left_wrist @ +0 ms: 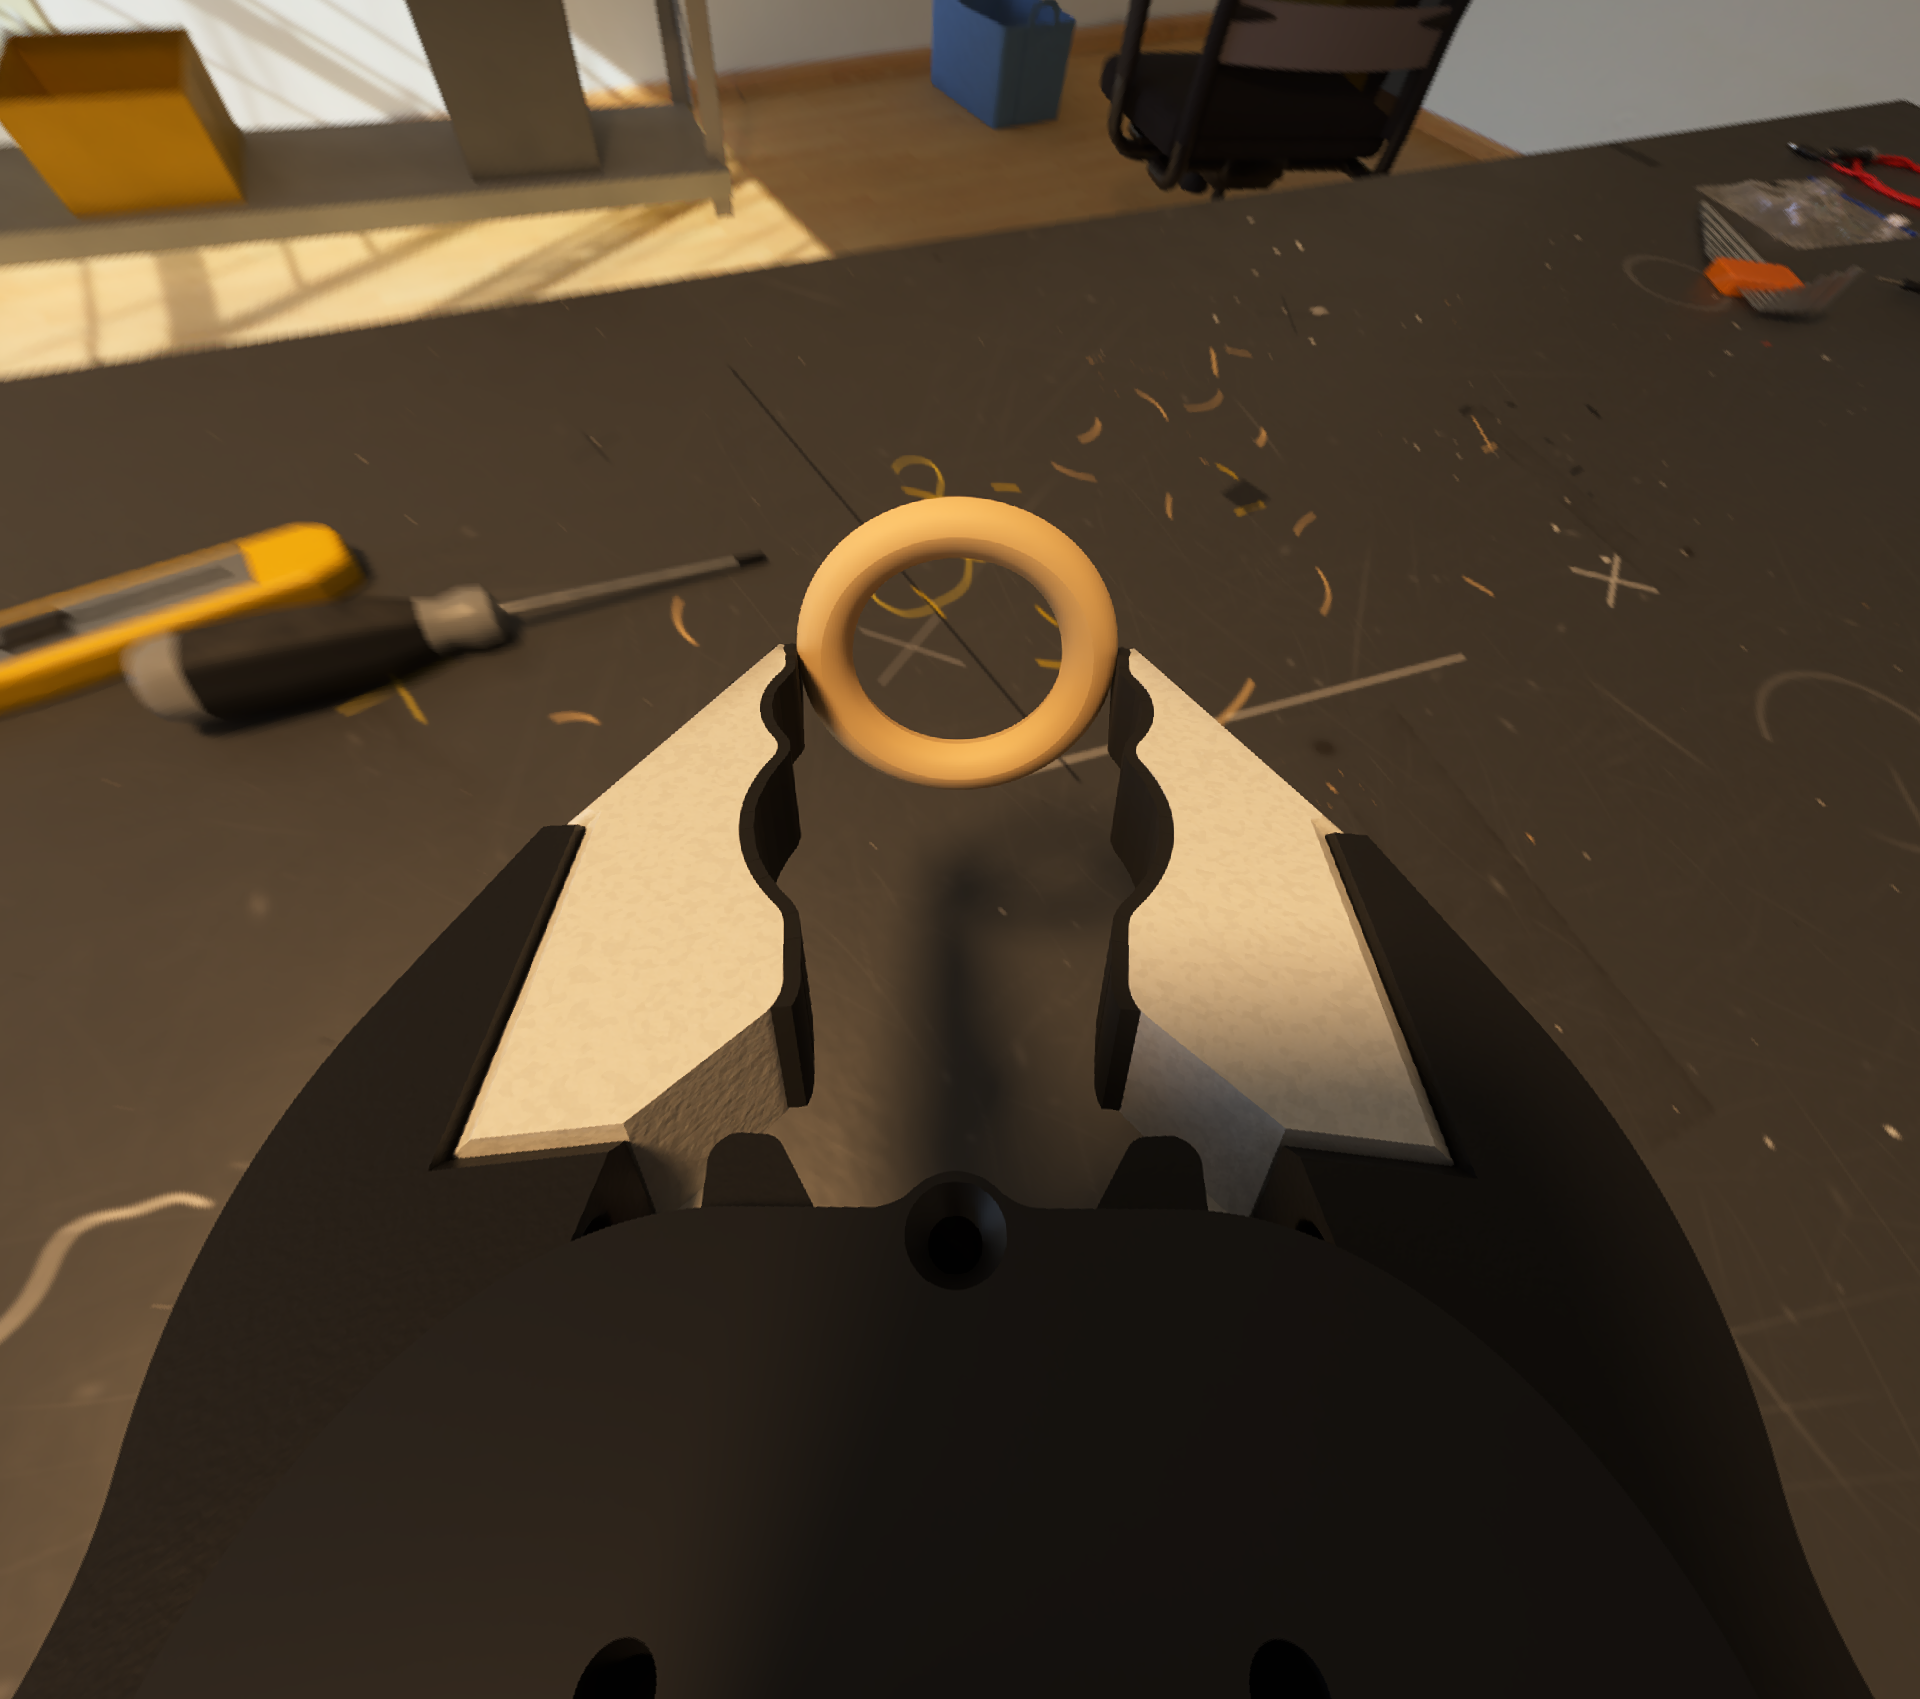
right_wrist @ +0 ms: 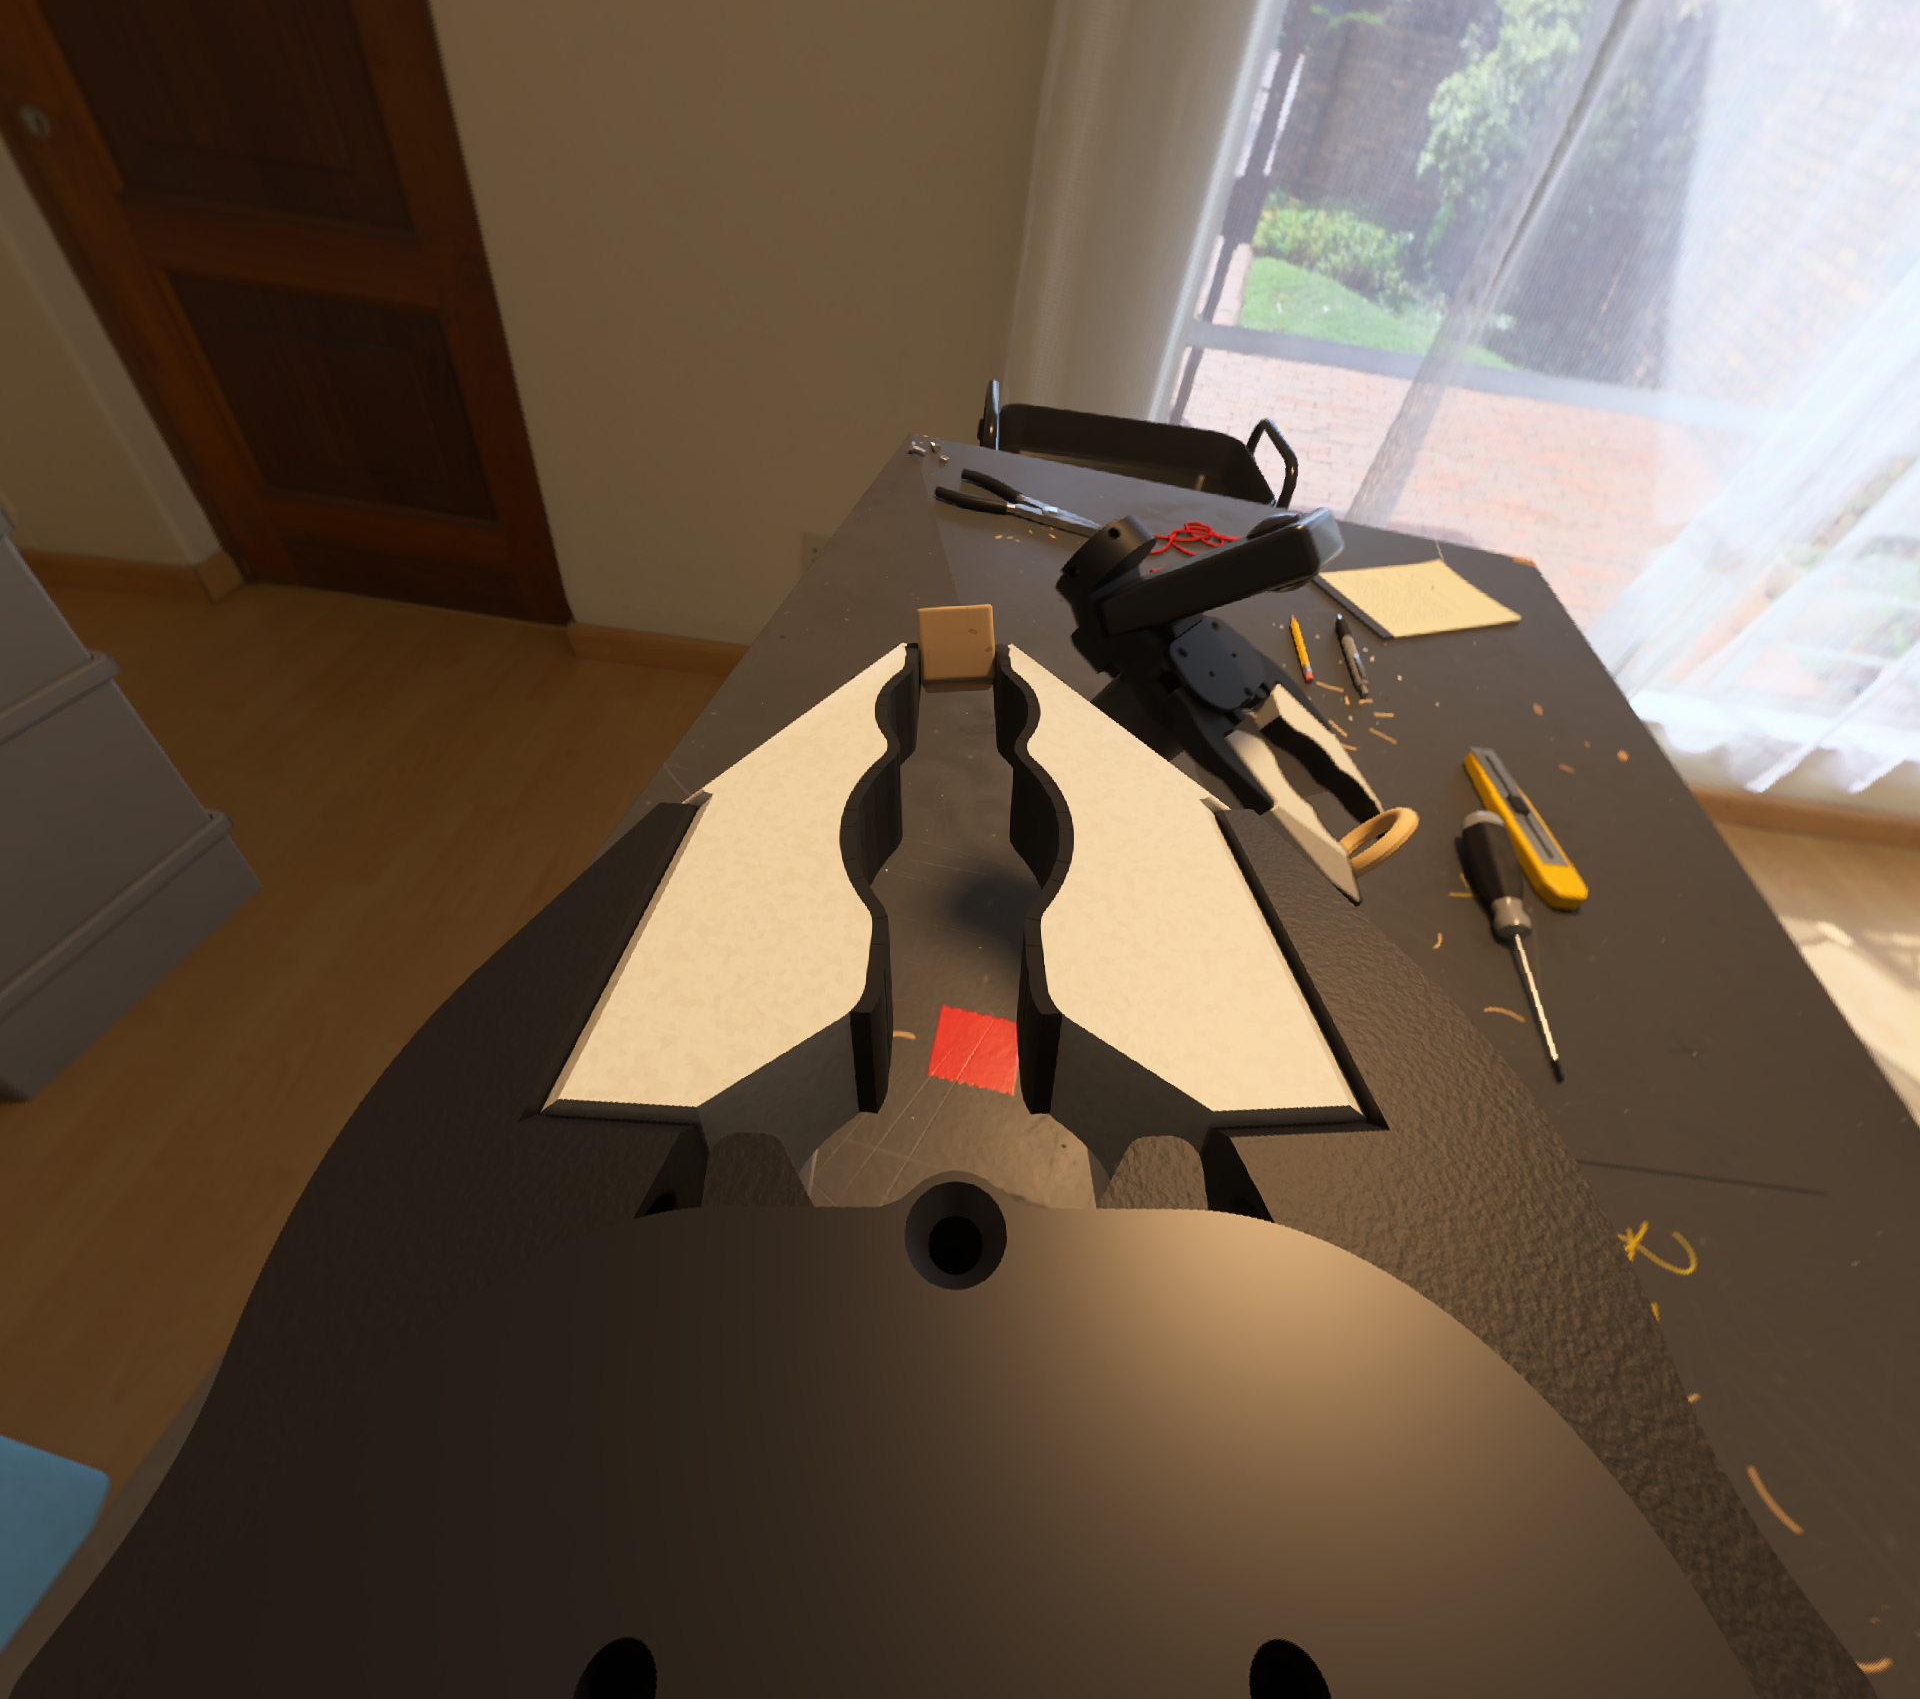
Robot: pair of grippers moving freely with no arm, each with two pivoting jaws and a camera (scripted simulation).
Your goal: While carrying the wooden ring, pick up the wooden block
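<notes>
1. Left gripper [left_wrist: 956, 662]: the jaws pinch the wooden ring [left_wrist: 956, 641] across its outer rim, one fingertip on each side. The ring stands nearly upright, its hole facing the camera, clear of the table [left_wrist: 1455, 922]. Gripping across the widest part likely centres the round rim between the flat tips and keeps it steady during carrying.

2. Ring material: smooth, pale tan wood with a rounded cross-section and no visible grain. The fingers [left_wrist: 665, 922] carry cream, lightly textured outer faces and dark, scalloped inner pads.

3. Right gripper [right_wrist: 957, 662]: the jaws are drawn close and pinch the wooden block [right_wrist: 956, 643] at its lower part, between the fingertips. The block is a small, flat-faced, pale square piece with crisp edges. Its parallel sides suit a two-finger pinch. It appears lifted off the table, though its underside is hidden, so contact cannot be ruled out.

4. Below the right fingers, a red square patch [right_wrist: 975, 1052] lies flat on the dark, matte, scratched surface.

5. Beside the left gripper: a yellow utility knife [left_wrist: 177, 600] and a black-handled screwdriver [left_wrist: 343, 641] lie touching, among scattered curled shavings.

6. Farther off: pliers [right_wrist: 1013, 501] near the far table edge, a tan sheet [right_wrist: 1413, 600], and an office chair [left_wrist: 1299, 39] beyond.
</notes>
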